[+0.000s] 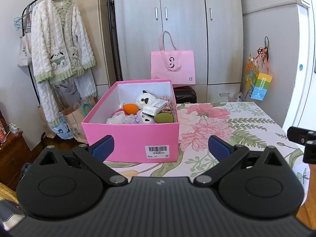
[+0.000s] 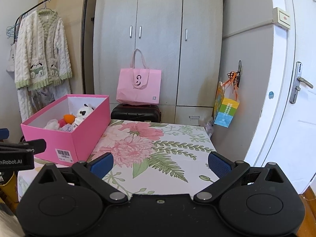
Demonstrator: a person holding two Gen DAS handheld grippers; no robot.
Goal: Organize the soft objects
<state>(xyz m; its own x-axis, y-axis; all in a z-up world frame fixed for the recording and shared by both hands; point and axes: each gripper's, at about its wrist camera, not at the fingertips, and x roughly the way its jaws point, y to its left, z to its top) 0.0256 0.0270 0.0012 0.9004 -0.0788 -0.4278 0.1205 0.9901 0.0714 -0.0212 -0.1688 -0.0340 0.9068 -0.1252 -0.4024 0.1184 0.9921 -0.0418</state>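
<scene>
A pink cardboard box stands on the floral table, its lid off. Inside lie a white panda plush, an orange sponge, a green sponge, a white packet and several other soft items. My left gripper is open just in front of the box's near wall, with nothing between its blue pads. The right wrist view shows the same box at the left. My right gripper hangs open over the bare tablecloth, to the right of the box and empty.
The floral tablecloth covers the table. Behind it stand a grey wardrobe, a pink tote bag on a black case, and a colourful gift bag. A fluffy robe hangs at left; a white door is at right.
</scene>
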